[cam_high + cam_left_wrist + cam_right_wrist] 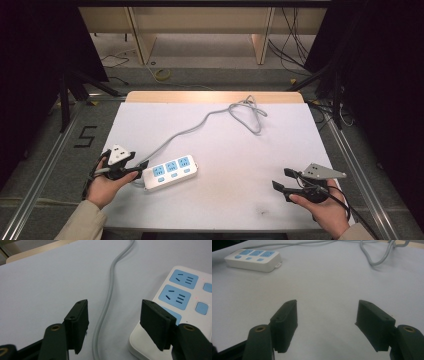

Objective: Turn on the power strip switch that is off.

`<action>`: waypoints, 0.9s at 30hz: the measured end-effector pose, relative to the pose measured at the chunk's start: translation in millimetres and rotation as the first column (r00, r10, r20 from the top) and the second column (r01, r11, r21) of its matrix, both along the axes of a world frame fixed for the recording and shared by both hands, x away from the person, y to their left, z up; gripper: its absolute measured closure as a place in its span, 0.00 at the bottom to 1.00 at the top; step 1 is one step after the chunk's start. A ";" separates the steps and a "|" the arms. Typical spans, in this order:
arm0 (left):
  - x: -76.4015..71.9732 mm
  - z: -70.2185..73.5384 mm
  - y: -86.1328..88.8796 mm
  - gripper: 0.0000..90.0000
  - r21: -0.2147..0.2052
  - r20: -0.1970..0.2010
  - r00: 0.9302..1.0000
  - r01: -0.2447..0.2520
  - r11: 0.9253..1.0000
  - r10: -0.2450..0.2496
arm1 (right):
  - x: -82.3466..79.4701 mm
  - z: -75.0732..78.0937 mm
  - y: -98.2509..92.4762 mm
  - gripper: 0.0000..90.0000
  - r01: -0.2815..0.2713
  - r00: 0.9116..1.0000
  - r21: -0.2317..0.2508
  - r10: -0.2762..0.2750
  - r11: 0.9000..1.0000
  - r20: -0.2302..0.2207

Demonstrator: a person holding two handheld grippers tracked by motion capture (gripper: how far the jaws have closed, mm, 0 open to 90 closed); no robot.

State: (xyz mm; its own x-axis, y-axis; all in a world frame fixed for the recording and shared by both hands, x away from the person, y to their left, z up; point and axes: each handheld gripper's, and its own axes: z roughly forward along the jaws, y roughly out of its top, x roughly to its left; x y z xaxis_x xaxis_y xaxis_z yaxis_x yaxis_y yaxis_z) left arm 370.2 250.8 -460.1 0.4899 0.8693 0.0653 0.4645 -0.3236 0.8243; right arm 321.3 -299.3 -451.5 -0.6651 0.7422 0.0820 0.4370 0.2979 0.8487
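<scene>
Both hands enter at the bottom edge of the high view, forearms cut off by the frame. Left gripper (142, 165) holds its jaws apart at the near-left end of the white power strip (170, 172), gripping nothing; one jaw hides part of the strip's third blue socket in the left gripper view. Right gripper (281, 180) hovers open and empty over the bench (225, 200). The strip's long axis runs left to right, slightly tilted, sockets upward, its grey cord (200, 122) leading away to a loop. A floor mark reads "5" (86, 136).
</scene>
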 end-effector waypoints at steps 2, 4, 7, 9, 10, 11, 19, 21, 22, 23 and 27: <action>-0.4 2.0 0.2 0.47 -0.002 -0.001 1.000 0.006 1.000 -0.006 | 0.0 -0.3 0.0 0.37 0.001 1.000 -0.001 -0.001 1.000 -0.001; -1.2 4.1 -0.8 0.55 -0.003 0.005 1.000 0.003 1.000 -0.003 | -0.1 0.0 0.2 0.37 -0.001 1.000 0.000 0.001 1.000 -0.002; -2.6 8.2 -1.0 0.76 0.048 0.010 1.000 -0.016 0.999 0.016 | -0.6 0.3 0.7 0.37 -0.002 1.000 -0.002 0.002 1.000 -0.001; -3.0 12.5 -0.2 0.91 0.067 0.009 1.000 -0.028 0.997 0.028 | -0.7 0.5 0.6 0.37 0.000 1.000 -0.002 0.000 1.000 -0.001; -3.0 14.1 0.1 0.96 0.066 0.007 1.000 -0.028 0.997 0.028 | -0.5 0.5 0.5 0.37 -0.001 1.000 -0.001 0.001 1.000 0.000; -2.8 14.8 0.1 0.98 0.066 0.004 1.000 -0.028 0.997 0.028 | -0.3 0.3 0.4 0.37 -0.001 1.000 -0.001 0.001 1.000 0.000; 1.2 15.2 -6.3 0.99 0.100 -0.050 0.999 0.025 0.995 -0.020 | -0.6 0.4 1.2 0.37 -0.003 1.000 -0.001 0.003 1.000 -0.003; 1.5 17.0 -9.0 0.99 0.089 -0.057 0.998 0.037 0.995 -0.032 | -0.4 0.0 1.5 0.37 -0.002 1.000 0.000 0.002 1.000 -0.005; 1.4 17.9 -10.3 0.99 0.086 -0.066 0.997 0.043 0.995 -0.037 | -0.4 0.0 1.5 0.37 -0.002 1.000 0.000 0.002 1.000 -0.005; 1.5 18.4 -11.5 0.99 0.086 -0.070 0.997 0.050 0.995 -0.044 | -0.4 0.0 1.5 0.37 -0.002 1.000 0.000 0.002 1.000 -0.005; 1.6 18.6 -15.8 0.99 0.089 -0.085 0.995 0.069 0.994 -0.061 | -0.6 0.0 1.8 0.37 -0.003 1.000 -0.001 0.003 1.000 -0.006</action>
State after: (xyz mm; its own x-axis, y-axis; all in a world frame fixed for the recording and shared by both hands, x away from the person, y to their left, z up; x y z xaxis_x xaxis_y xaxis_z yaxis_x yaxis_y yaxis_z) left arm 371.8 235.0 -441.5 0.5520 0.8278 0.1006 0.5047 -0.4276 0.7500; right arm 320.8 -297.5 -451.4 -0.6669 0.7402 0.0851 0.4408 0.2999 0.8460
